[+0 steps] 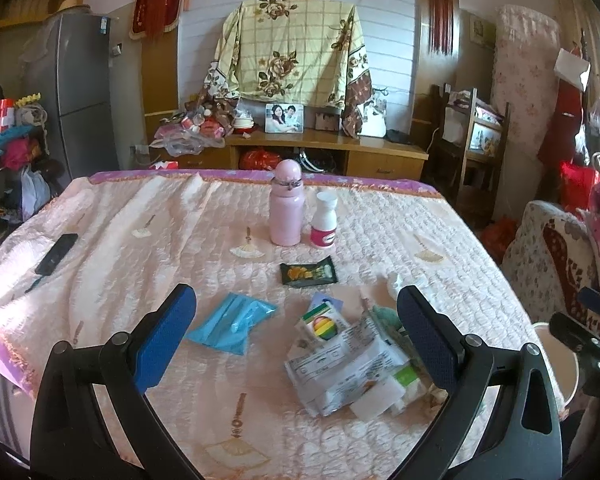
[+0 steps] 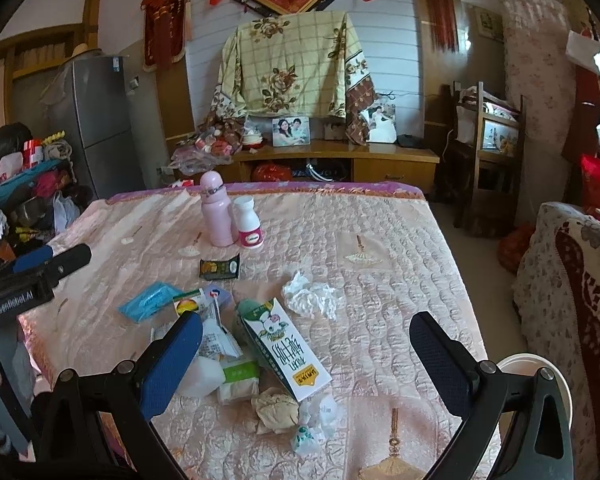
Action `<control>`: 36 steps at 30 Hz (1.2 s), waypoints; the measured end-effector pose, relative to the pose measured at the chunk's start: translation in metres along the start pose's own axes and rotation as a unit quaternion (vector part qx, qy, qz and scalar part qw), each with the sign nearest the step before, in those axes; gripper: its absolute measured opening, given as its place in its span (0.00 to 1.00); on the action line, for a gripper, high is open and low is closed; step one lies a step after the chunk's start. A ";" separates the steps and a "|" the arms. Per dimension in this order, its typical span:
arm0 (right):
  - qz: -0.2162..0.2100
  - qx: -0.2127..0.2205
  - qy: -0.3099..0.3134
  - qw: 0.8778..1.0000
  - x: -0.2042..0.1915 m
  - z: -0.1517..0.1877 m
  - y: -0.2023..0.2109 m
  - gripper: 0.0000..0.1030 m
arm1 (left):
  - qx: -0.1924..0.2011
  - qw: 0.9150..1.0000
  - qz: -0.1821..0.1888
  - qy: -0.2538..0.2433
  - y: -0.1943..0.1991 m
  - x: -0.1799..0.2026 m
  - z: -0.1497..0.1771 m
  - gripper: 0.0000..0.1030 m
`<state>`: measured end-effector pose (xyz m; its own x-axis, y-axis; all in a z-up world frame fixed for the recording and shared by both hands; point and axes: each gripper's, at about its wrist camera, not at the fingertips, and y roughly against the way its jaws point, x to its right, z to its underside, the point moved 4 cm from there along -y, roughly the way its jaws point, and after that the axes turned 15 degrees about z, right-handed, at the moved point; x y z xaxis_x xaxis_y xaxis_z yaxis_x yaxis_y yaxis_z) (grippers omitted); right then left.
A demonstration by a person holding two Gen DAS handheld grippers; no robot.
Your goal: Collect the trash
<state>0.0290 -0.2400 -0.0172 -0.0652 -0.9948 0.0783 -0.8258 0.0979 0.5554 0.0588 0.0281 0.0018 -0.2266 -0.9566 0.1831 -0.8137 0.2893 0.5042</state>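
Trash lies on a pink quilted bed. A pile of wrappers sits between my left gripper's open fingers. A blue packet and a black snack wrapper lie nearby. In the right wrist view, a green-and-white milk carton, a crumpled white tissue, a brown paper wad and small wrappers lie between my right gripper's open fingers. Both grippers are empty and above the bed.
A pink bottle and a white pill bottle stand mid-bed. A black phone lies at left. A white bin stands off the bed's right edge. A floral sofa arm is at right.
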 end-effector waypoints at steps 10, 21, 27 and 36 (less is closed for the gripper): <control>-0.017 -0.044 0.036 0.998 -0.004 0.035 -0.020 0.87 | -0.055 0.998 0.029 0.021 -0.017 -0.030 0.021 0.97; -0.069 -0.140 0.054 0.986 -0.019 0.101 -0.059 0.62 | -0.132 0.988 0.075 0.027 -0.058 -0.030 0.065 0.97; -0.065 -0.165 0.045 0.983 -0.011 0.120 -0.070 0.62 | -0.145 0.983 0.110 0.019 -0.067 -0.010 0.074 0.97; -0.093 -0.204 0.035 0.974 -0.016 0.134 -0.101 0.24 | -0.177 0.973 0.139 -0.050 -0.083 0.038 0.090 0.86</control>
<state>0.0382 -0.2380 -0.1855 0.1150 -0.9933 -0.0070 -0.5278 -0.0670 0.8467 0.0699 -0.0358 -0.1088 -0.4778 -0.8328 0.2795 -0.4821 0.5146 0.7091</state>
